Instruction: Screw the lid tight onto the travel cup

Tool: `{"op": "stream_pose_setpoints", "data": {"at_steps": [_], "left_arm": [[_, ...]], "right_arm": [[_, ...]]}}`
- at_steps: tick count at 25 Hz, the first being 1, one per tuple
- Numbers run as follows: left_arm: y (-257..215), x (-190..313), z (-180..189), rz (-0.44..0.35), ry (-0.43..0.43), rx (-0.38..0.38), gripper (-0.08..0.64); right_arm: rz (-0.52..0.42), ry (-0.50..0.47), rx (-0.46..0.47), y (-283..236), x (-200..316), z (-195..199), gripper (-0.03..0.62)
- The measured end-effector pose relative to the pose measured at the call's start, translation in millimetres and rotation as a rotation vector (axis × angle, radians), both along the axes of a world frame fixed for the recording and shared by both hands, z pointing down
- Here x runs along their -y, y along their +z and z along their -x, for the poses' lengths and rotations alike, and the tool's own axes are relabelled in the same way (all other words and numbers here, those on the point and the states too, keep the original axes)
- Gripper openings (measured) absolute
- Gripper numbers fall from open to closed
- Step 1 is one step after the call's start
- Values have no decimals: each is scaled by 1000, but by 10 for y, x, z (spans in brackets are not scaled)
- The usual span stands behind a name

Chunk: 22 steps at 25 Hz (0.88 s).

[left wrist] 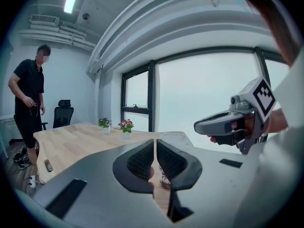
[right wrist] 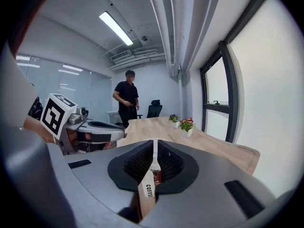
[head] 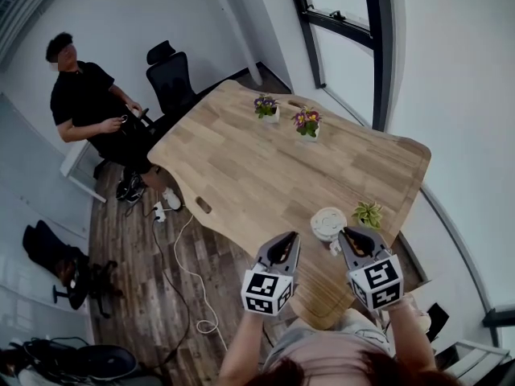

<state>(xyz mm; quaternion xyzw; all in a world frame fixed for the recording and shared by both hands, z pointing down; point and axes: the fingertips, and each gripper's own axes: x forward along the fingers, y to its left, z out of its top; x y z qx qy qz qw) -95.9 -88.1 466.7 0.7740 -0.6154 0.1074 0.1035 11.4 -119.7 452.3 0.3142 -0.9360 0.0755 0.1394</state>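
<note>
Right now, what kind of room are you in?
Most likely an office meeting room. There is a long wooden table with little flower pots on it, a black office chair near its far corner, and big windows along one wall.

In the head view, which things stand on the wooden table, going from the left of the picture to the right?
purple flower pot → pink and yellow flower pot → travel cup → small green plant
</note>
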Motion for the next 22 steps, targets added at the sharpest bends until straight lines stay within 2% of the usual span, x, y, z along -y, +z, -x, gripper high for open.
{"op": "stream_pose_setpoints", "data": {"at_steps": [5, 10, 16, 22], "left_arm": [[-165, -87, 38, -37, -13, 3, 3], [-338, -184, 87, -65, -5, 12, 2], [-572, -294, 164, -108, -9, 26, 0], [-776, -398, 199, -143, 3, 6, 0]], "right_arm": [[0, 66, 20, -104, -22, -8, 2], [16, 134, 35, -238, -100, -8, 0], [-34, 191, 36, -434, -202, -17, 0], [-86, 218, 57, -662, -309, -19, 0]]}}
